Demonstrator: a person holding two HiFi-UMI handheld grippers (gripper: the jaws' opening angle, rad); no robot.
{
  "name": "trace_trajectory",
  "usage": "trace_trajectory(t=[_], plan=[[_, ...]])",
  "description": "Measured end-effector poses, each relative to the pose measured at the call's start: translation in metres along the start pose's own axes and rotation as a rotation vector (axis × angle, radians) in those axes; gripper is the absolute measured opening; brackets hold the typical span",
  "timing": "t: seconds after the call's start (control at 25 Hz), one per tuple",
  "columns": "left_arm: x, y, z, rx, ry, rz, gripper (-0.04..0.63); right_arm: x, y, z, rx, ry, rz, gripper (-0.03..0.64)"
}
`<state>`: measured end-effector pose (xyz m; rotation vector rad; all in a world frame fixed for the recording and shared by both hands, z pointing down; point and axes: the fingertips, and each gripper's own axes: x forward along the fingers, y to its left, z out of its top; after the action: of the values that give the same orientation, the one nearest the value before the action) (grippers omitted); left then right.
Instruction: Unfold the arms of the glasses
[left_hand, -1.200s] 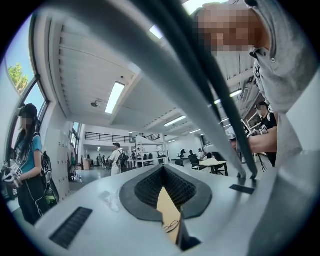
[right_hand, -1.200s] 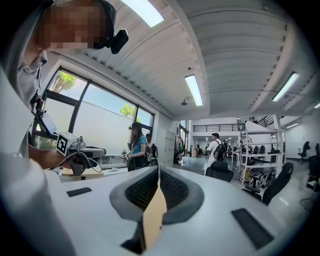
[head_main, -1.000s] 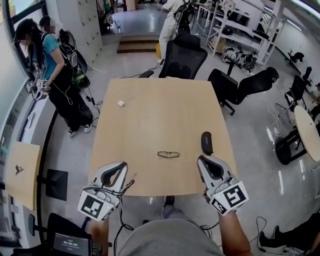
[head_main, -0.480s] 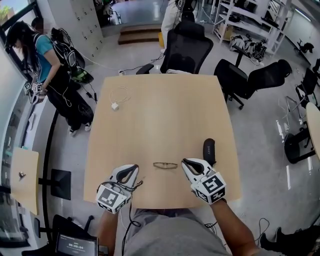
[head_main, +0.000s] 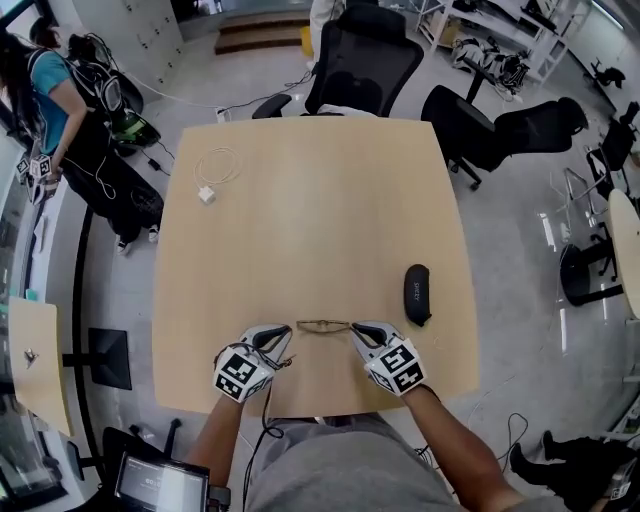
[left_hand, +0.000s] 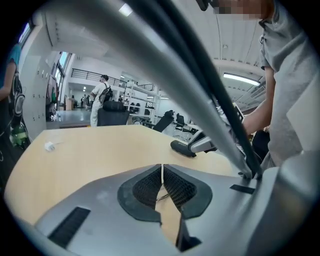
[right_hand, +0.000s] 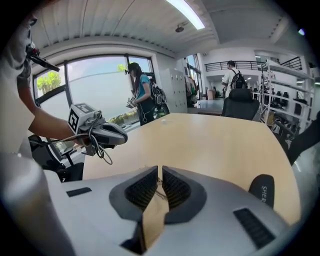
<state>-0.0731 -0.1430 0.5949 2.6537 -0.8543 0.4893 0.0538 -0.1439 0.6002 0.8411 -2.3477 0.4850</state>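
The folded thin-framed glasses (head_main: 323, 326) lie flat near the table's front edge. My left gripper (head_main: 283, 337) hovers at their left end and my right gripper (head_main: 360, 331) at their right end, tips pointing inward. In the left gripper view the left gripper (left_hand: 161, 166) has its pads together, and a bit of the glasses' wire (left_hand: 163, 197) shows on the table below them. In the right gripper view the right gripper (right_hand: 160, 169) is likewise shut, with the glasses' wire (right_hand: 161, 193) under it. Neither gripper grips the glasses.
A black glasses case (head_main: 416, 294) lies just right of the right gripper. A white charger with its coiled cable (head_main: 207, 193) sits at the far left of the wooden table (head_main: 320, 210). Office chairs (head_main: 358, 70) stand beyond the table; a person (head_main: 60, 110) stands at the left.
Both grippers have dropped and moved forward from the table's front edge to either end of the glasses. The glasses and case have not moved on the table.
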Motion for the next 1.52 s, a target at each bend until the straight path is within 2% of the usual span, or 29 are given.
trace_trajectory(t=[0.36, 0.48, 0.8, 1.04, 1.28, 1.52], plan=[[0.043, 0.0, -0.052, -0.018, 0.13, -0.105, 0.008, 0.041, -0.003, -0.05, 0.008, 0.151, 0.033, 0.032], [0.05, -0.004, -0.065, 0.003, 0.169, -0.127, 0.008, 0.046, -0.005, -0.058, -0.004, 0.182, 0.043, 0.054], [0.066, -0.01, -0.076, 0.078, 0.239, -0.177, 0.008, 0.057, -0.007, -0.07, -0.037, 0.239, 0.097, 0.057], [0.071, -0.013, -0.082, 0.072, 0.249, -0.198, 0.008, 0.067, -0.006, -0.089, -0.069, 0.289, 0.12, 0.057], [0.071, -0.014, -0.084, 0.063, 0.253, -0.206, 0.008, 0.07, -0.008, -0.088, -0.092, 0.296, 0.114, 0.054], [0.063, -0.008, -0.075, 0.094, 0.223, -0.158, 0.008, 0.07, -0.004, -0.087, -0.152, 0.308, 0.138, 0.026]])
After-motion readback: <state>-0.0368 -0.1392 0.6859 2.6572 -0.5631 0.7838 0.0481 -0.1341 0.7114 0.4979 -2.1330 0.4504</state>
